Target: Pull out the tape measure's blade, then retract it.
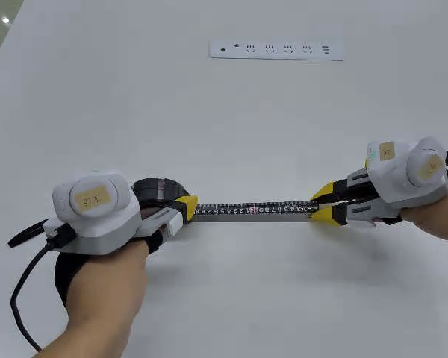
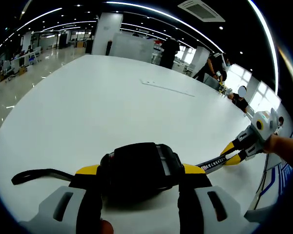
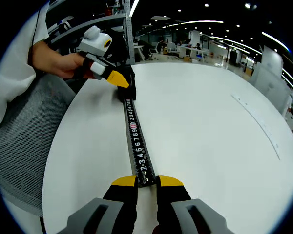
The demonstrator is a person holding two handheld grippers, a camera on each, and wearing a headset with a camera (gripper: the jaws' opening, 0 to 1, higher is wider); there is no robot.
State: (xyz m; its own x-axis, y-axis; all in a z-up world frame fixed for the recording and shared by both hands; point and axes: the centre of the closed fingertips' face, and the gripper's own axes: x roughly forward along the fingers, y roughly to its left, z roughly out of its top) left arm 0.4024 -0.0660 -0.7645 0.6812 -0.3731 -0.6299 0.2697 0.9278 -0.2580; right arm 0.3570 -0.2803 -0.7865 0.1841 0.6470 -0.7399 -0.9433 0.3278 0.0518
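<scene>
Right gripper view: the right gripper [image 3: 146, 183] has its yellow-tipped jaws drawn narrow, pinching the free end of the blade [image 3: 136, 146]. From there the black blade, printed with white numerals, runs straight away over the white bench [image 3: 210, 136] to the left gripper [image 3: 119, 80], which is held in a hand at the far end.

In the left gripper view, the left gripper's jaws stand fairly wide apart, one on each side of the tape measure [image 2: 139, 168], clamping its black case between them. A black wrist strap [image 2: 39, 174] trails from the case onto the bench on the left side of that view. The blade leaves the case on the other side and reaches to the right gripper.

In the head view the two grippers face each other, well apart, with the drawn-out stretch of blade spanning the gap just over the bench surface. The case sits at the left end, near the front edge of the bench. A black cable [image 1: 22, 298] hangs from the rear of the left gripper. A white power strip [image 1: 276, 50] lies flat at the far side of the bench, well apart from everything else.
</scene>
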